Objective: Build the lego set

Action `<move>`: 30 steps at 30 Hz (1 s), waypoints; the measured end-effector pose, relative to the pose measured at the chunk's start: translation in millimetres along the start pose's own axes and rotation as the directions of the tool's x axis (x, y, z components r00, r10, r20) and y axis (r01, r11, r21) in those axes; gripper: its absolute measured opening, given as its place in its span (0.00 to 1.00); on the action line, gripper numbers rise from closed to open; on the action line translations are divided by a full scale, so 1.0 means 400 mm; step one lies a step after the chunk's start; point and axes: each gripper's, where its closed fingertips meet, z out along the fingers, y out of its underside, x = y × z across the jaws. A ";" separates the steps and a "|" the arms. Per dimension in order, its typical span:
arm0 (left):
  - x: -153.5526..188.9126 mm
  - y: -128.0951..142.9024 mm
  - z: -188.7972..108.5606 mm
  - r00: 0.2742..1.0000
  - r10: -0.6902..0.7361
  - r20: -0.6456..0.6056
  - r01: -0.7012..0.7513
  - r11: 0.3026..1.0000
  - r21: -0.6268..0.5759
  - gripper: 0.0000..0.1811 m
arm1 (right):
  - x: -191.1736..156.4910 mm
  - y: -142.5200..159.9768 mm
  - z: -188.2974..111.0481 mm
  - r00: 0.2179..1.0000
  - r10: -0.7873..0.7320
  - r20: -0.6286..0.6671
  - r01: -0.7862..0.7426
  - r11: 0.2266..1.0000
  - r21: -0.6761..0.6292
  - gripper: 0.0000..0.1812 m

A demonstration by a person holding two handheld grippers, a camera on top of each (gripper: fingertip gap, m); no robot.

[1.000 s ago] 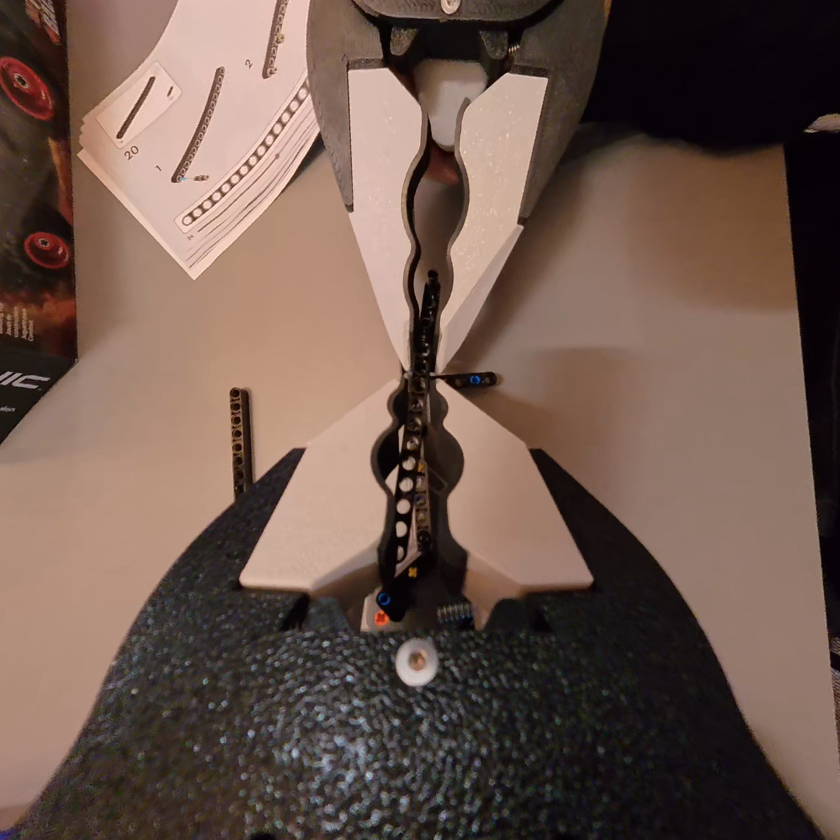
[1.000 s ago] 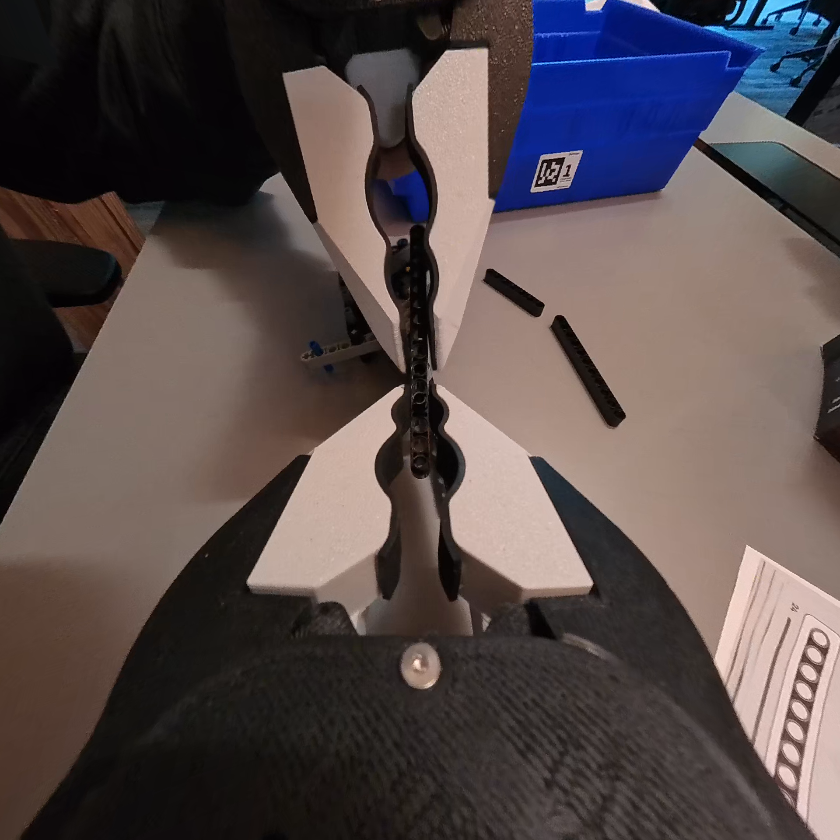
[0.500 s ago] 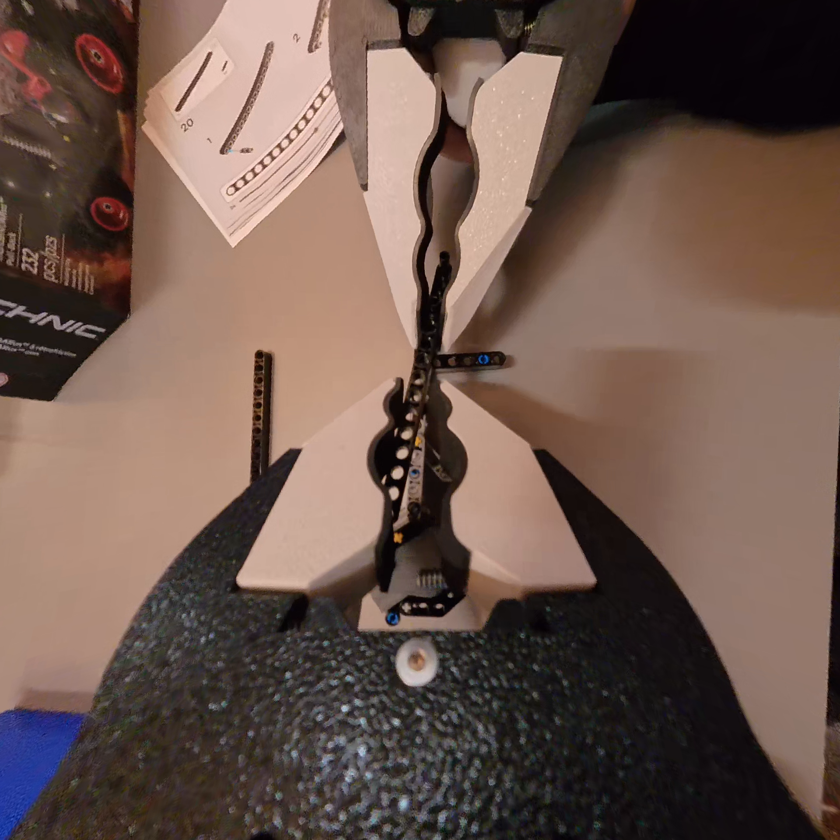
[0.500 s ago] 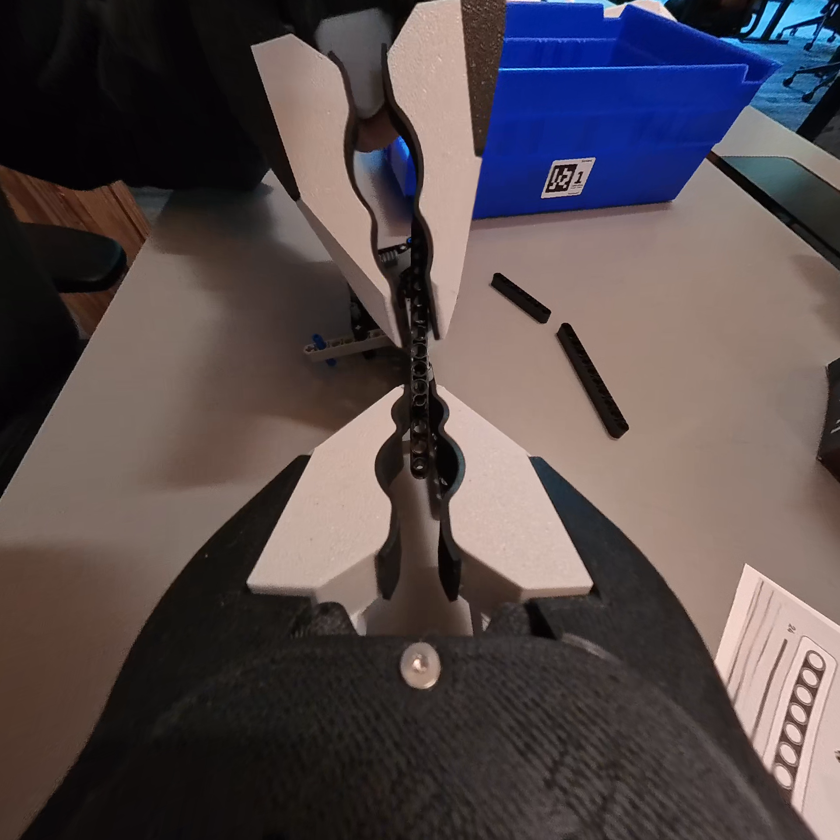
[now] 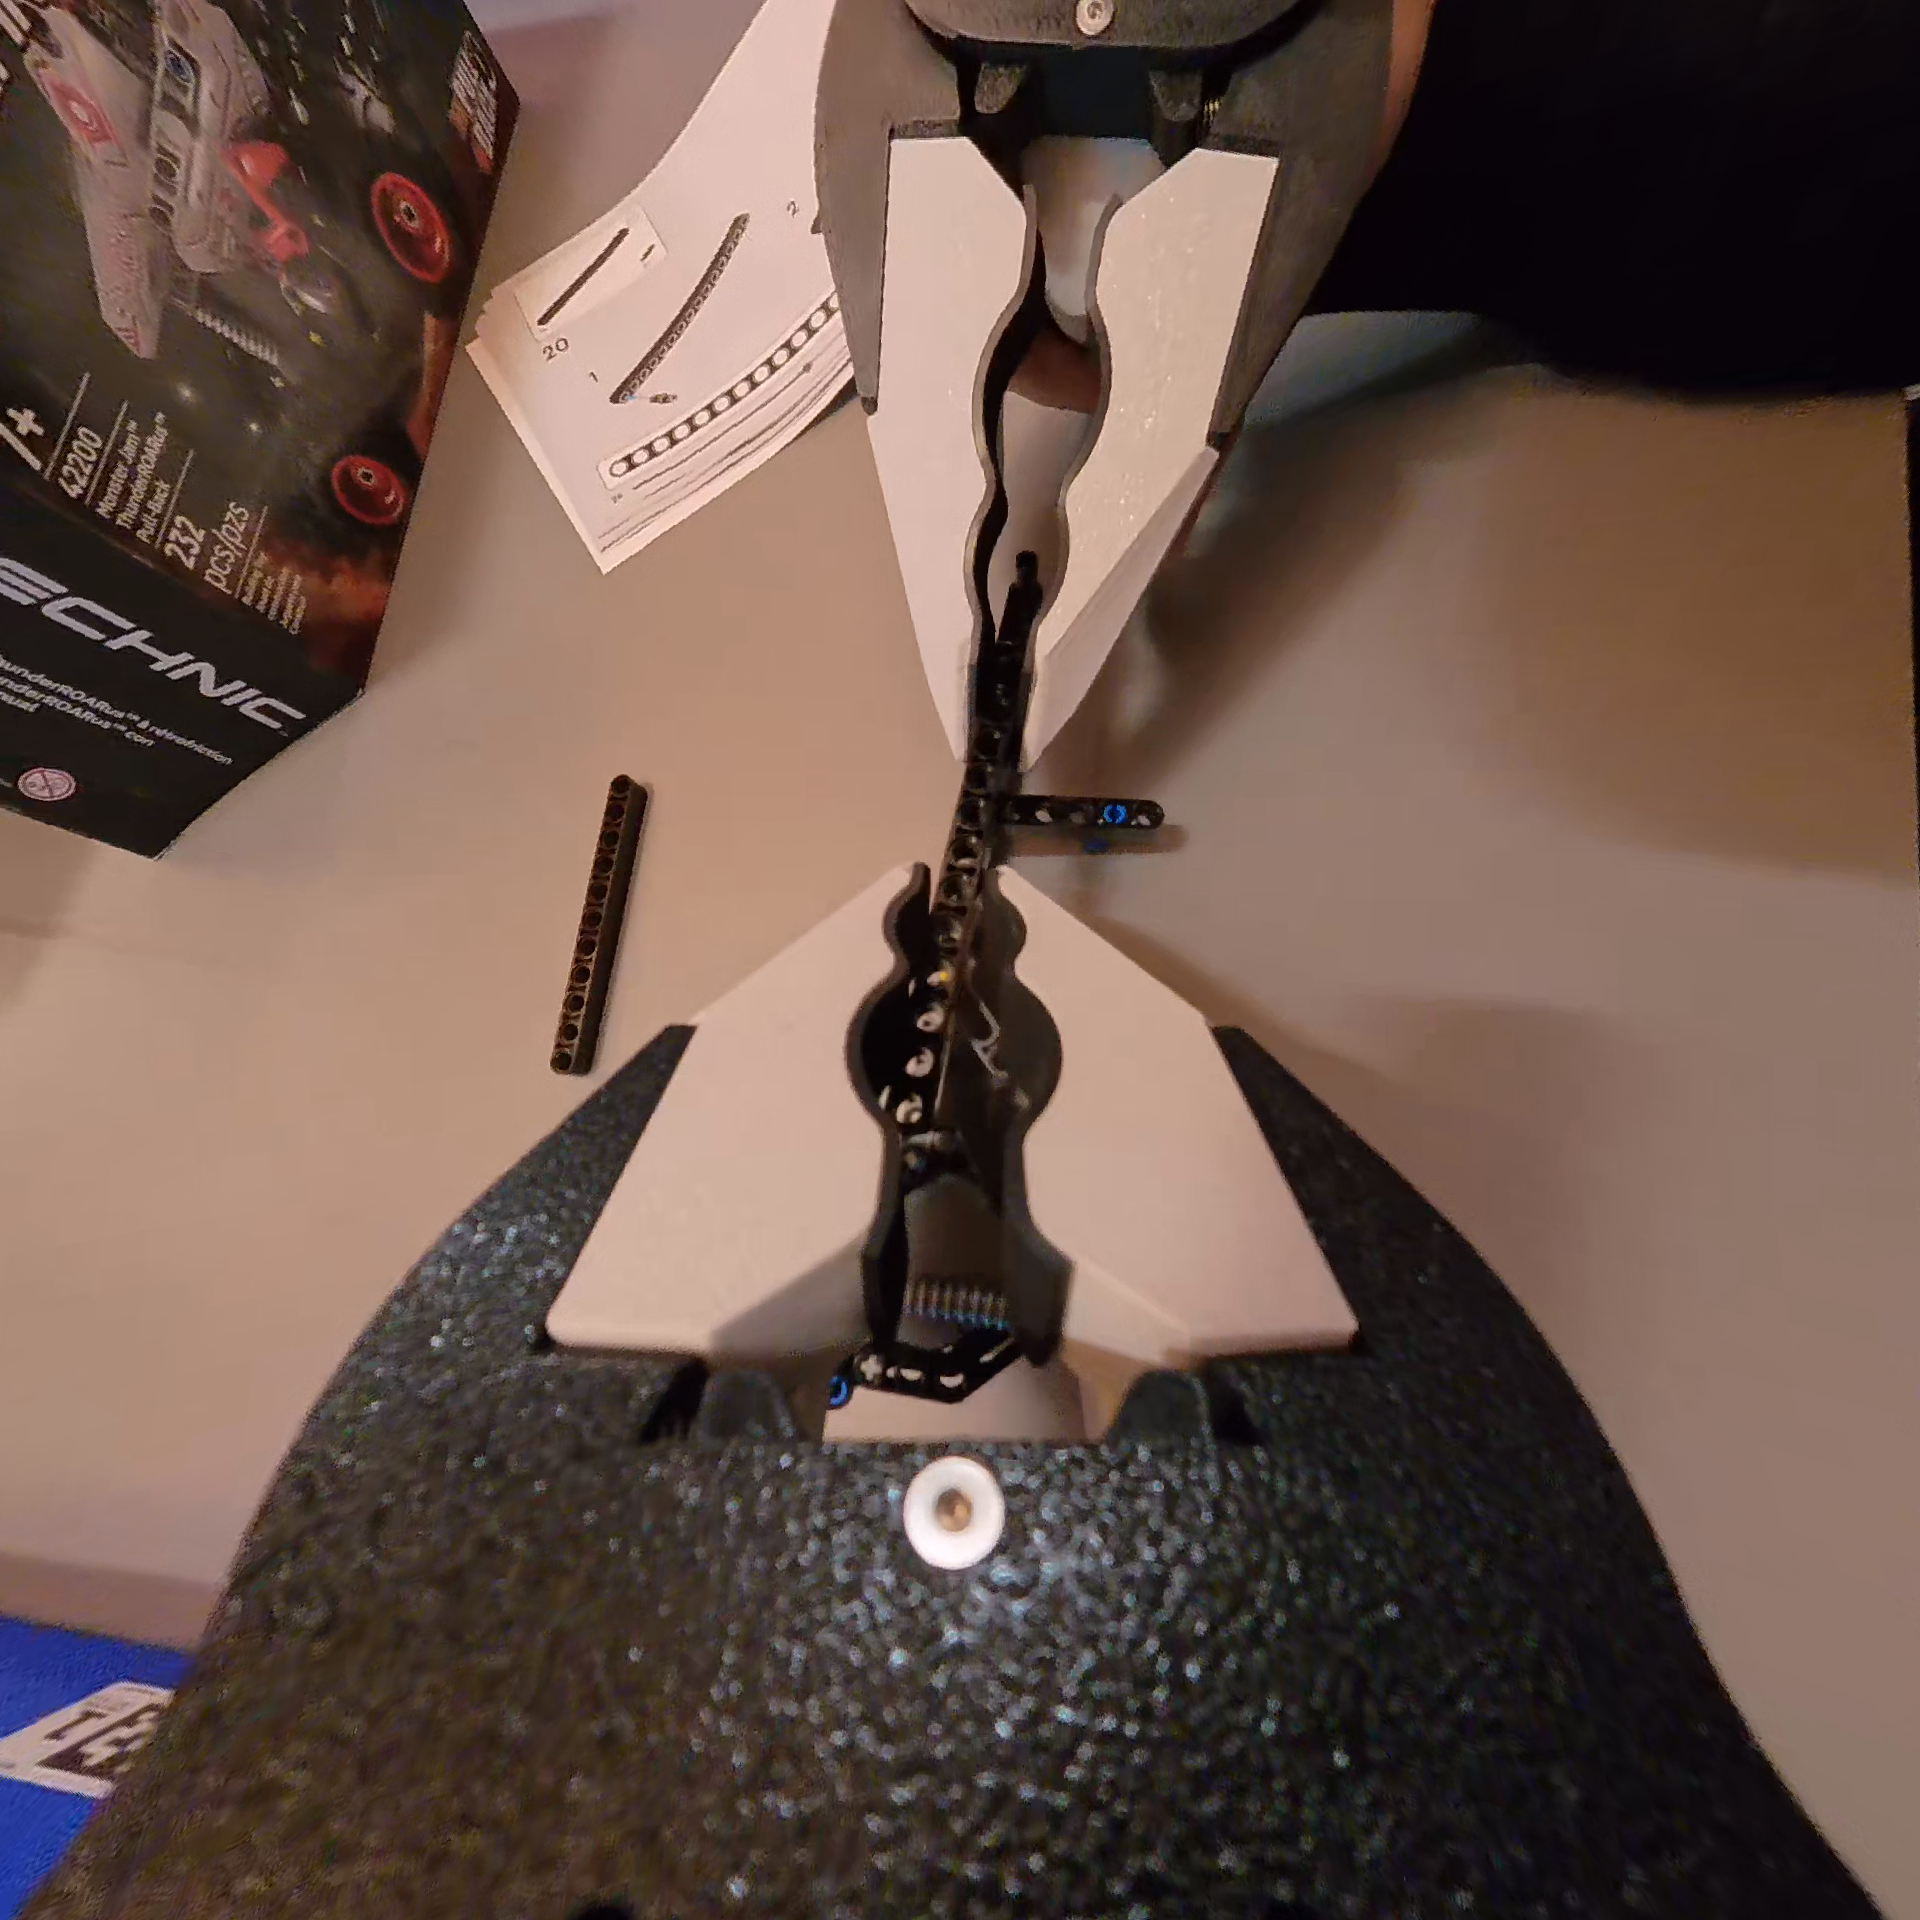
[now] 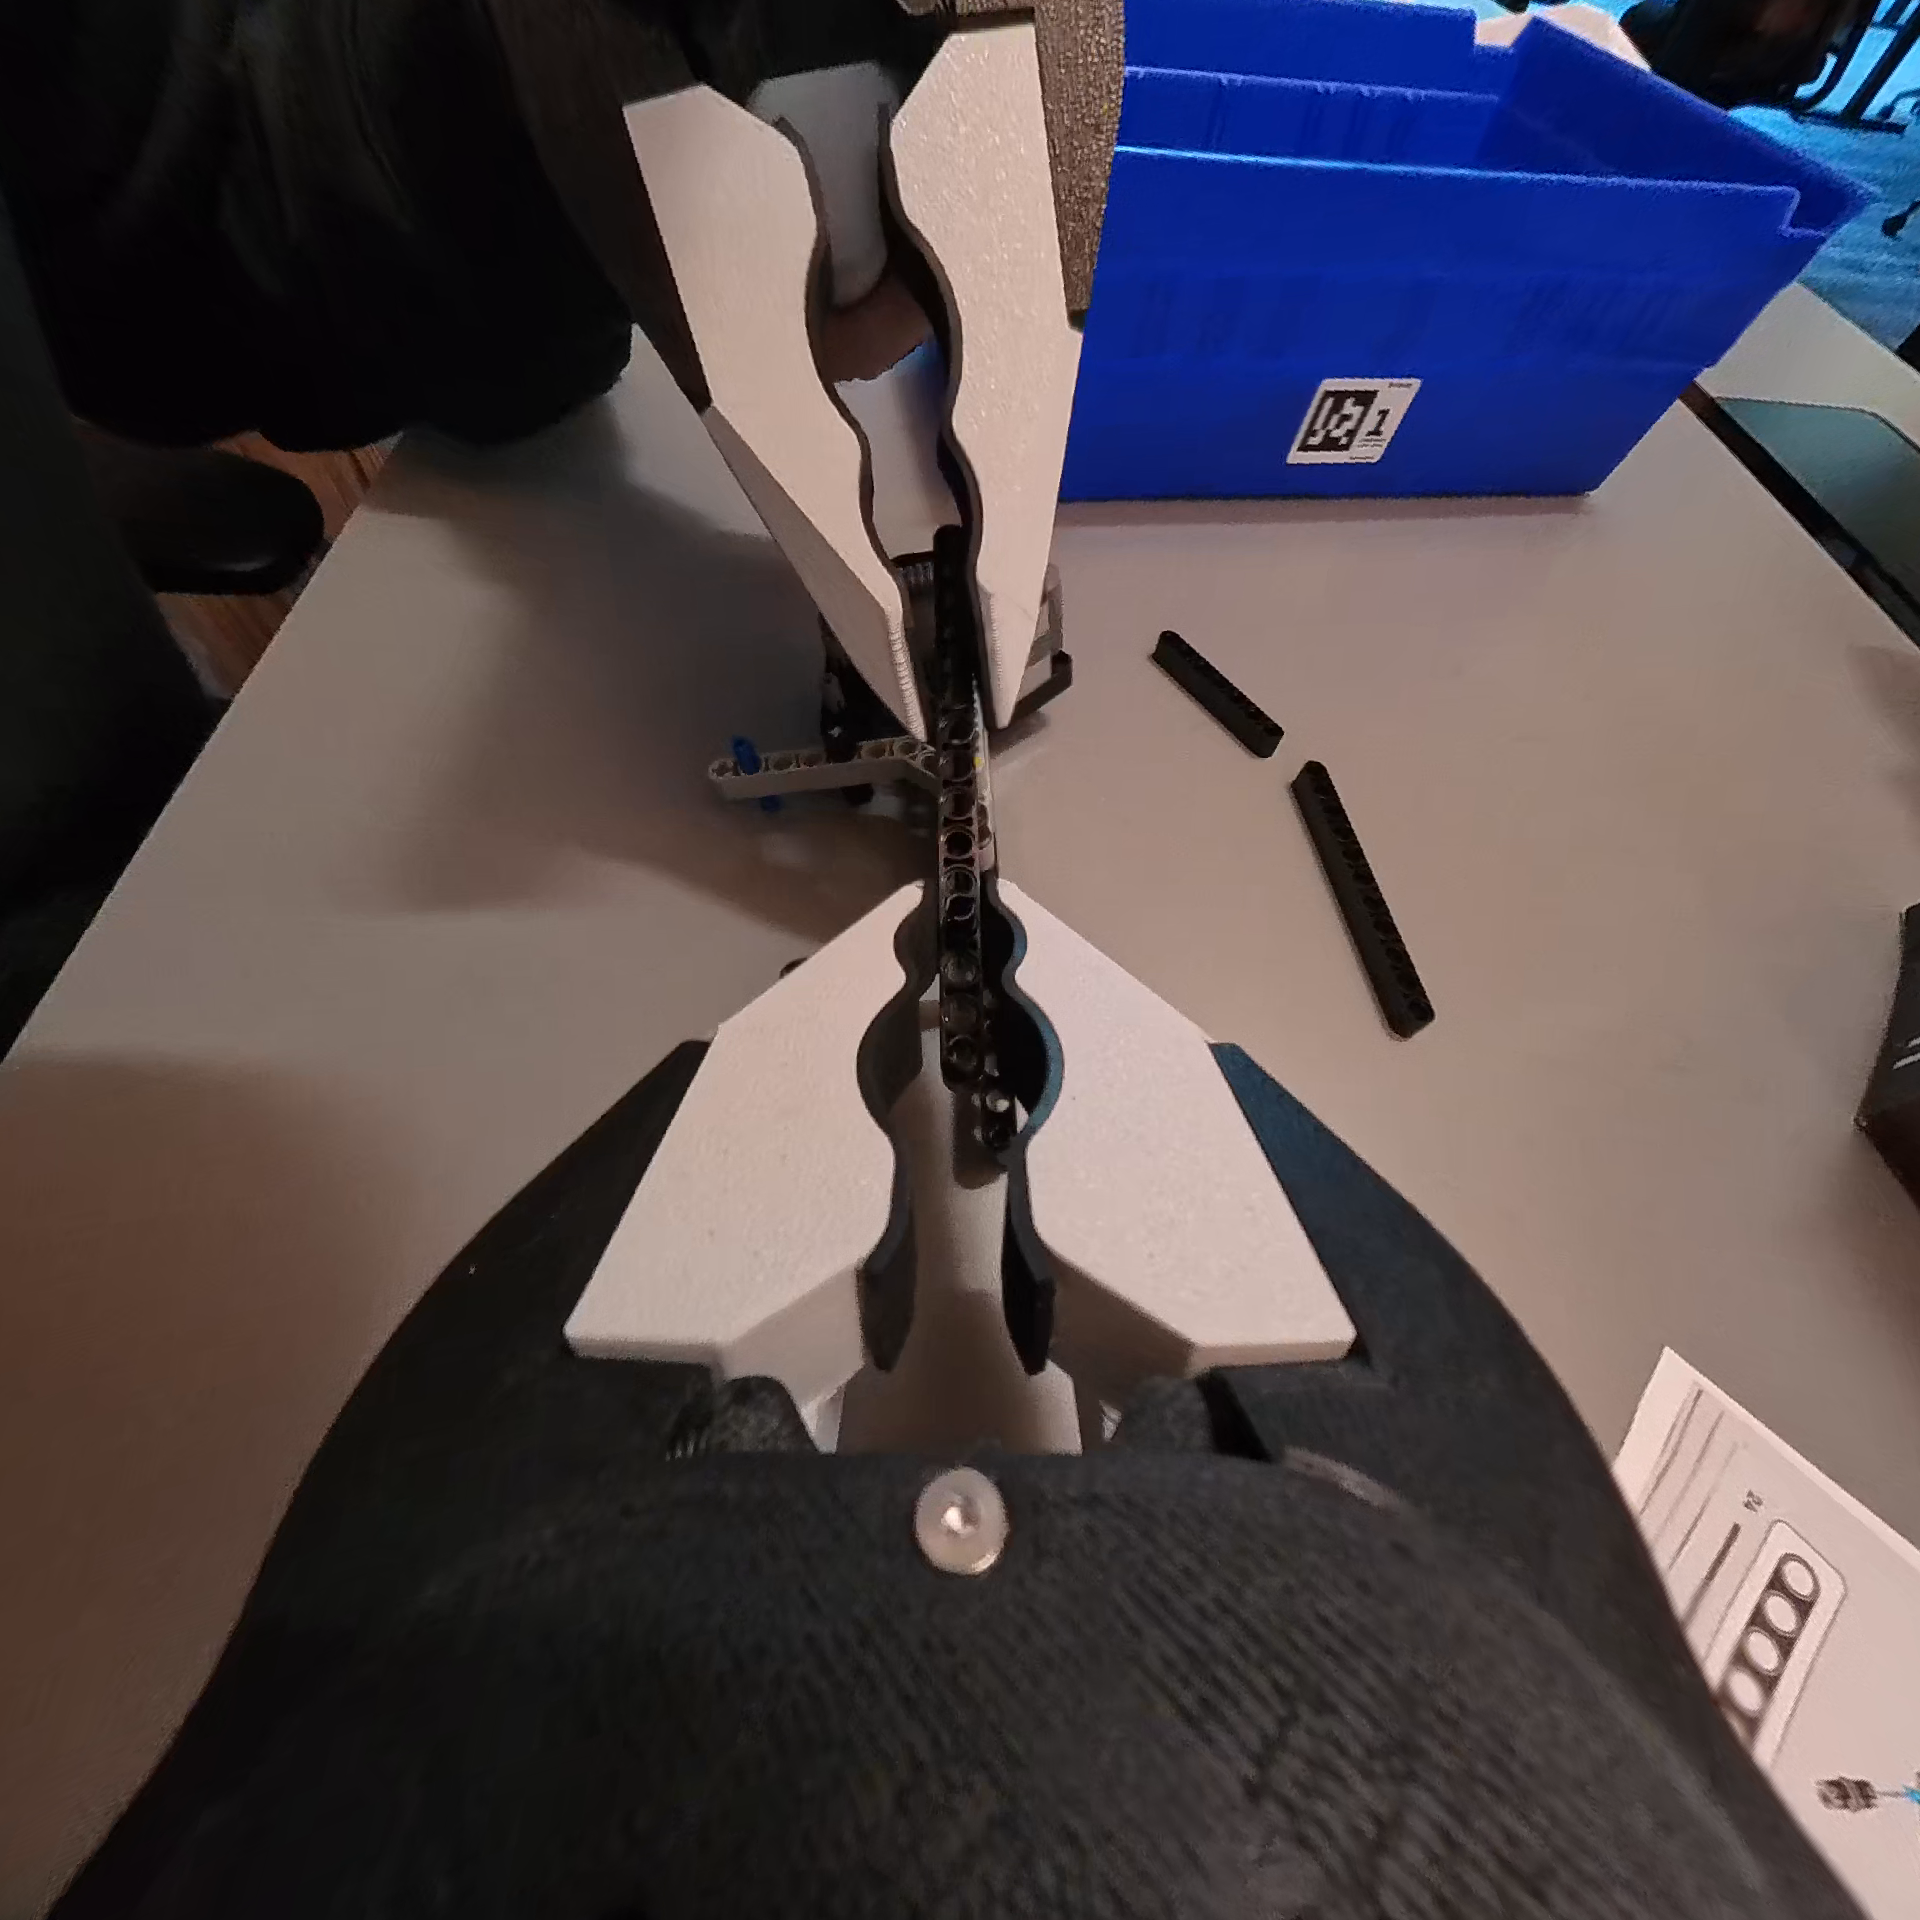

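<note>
A long black holed beam spans between both grippers, above the grey table. My left gripper is shut on its near end, where more black pieces with white and yellow pins are attached. My right gripper faces it from above in the left wrist view and is shut on the other end. In the right wrist view my right gripper grips the beam and the left gripper closes on it from the far side.
A loose black beam, the open instruction booklet and the set's box lie to the left. In the right wrist view a blue bin stands behind, two black beams lie right, and a grey part with blue pins lies under the grippers. Both grippers' tips are close together, under 4 cm apart.
Both grippers stay shut on the beam. The left gripper has drawn back and tilted, so the box and a blue bin corner come into its view. The held assembly has turned slightly.
</note>
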 end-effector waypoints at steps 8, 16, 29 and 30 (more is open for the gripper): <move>0.004 0.009 0.007 1.000 0.003 0.000 -0.003 1.000 0.020 0.03 | 0.004 -0.002 -0.002 1.000 -0.028 -0.013 0.028 1.000 -0.006 0.03; -0.004 0.003 0.015 1.000 -0.006 -0.015 0.007 0.997 0.076 0.03 | 0.016 0.001 -0.007 1.000 -0.018 -0.012 0.018 1.000 -0.006 0.03; -0.013 0.000 0.021 0.996 -0.038 -0.082 0.049 0.989 0.138 0.02 | 0.028 0.008 0.007 0.998 0.015 0.054 -0.014 1.000 -0.005 0.08; -0.013 -0.001 0.021 0.995 -0.039 -0.088 0.051 0.989 0.141 0.03 | 0.027 0.011 0.011 0.998 0.007 0.057 -0.006 1.000 -0.016 0.08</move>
